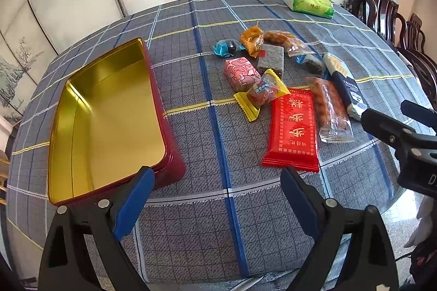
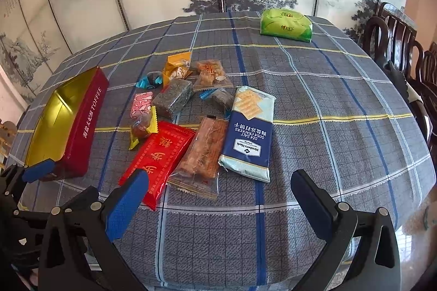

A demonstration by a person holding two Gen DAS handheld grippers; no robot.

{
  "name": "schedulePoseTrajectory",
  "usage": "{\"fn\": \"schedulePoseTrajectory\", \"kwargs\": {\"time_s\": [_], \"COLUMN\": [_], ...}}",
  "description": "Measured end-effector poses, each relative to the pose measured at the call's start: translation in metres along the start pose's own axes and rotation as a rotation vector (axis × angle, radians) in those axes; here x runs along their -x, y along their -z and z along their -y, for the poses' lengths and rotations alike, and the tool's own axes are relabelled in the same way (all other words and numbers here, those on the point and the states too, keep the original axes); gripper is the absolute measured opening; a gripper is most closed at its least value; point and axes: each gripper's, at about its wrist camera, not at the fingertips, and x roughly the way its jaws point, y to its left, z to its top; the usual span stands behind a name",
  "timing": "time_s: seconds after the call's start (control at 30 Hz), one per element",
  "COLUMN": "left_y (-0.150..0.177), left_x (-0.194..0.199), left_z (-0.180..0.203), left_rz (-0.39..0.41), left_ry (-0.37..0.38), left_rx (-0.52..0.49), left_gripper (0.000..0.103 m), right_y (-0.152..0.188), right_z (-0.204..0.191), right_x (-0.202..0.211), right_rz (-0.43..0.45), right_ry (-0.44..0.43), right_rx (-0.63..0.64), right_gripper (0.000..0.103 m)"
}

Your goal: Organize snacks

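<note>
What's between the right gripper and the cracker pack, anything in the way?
Nothing visible. The right gripper is open above bare tablecloth, and the cracker pack lies just beyond its fingertips. A clear-wrapped snack bar lies along the pack's left edge, apparently touching it, and could be nudged in a grasp.

The tin is red outside, gold inside — the cloth grey plaid with blue, white and yellow lines; upper right, a green pack.
</note>
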Motion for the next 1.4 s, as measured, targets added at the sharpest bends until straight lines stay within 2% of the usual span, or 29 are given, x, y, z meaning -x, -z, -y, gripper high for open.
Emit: {"fn": "schedulePoseTrajectory", "kwargs": {"time_s": [0.97,1.23,1.33,1.4], "left_y": [-0.003,-0.009,-0.012,-0.015], "left_x": [0.000,0.004,0.003,0.001], "left_z": [0.003,0.007,0.009,0.010], "left_rz": [0.007,0.036,0.037,0.031], "left_ry": [0.006,0.021,0.032,0.051], "left_rx": [-0.018,-0.033,-0.043,-0.043], "left_gripper": [0.092,0.088,0.087,0.085], "right_y": [-0.006,-0.017,-0.024,-0.029], "right_z": [0.003,0.014,0.022,0.028], "right_x": [-0.005,-0.018,-0.029,-0.038], "right_rz": [-0.007,-0.008,-0.021,-0.037], "right_ry": [-0.002,0.016,0.026,0.027], "right_rx": [0.000,-0.005,-0.013,-0.026], "right_gripper": [0.103,0.102,0.100,0.094]}}
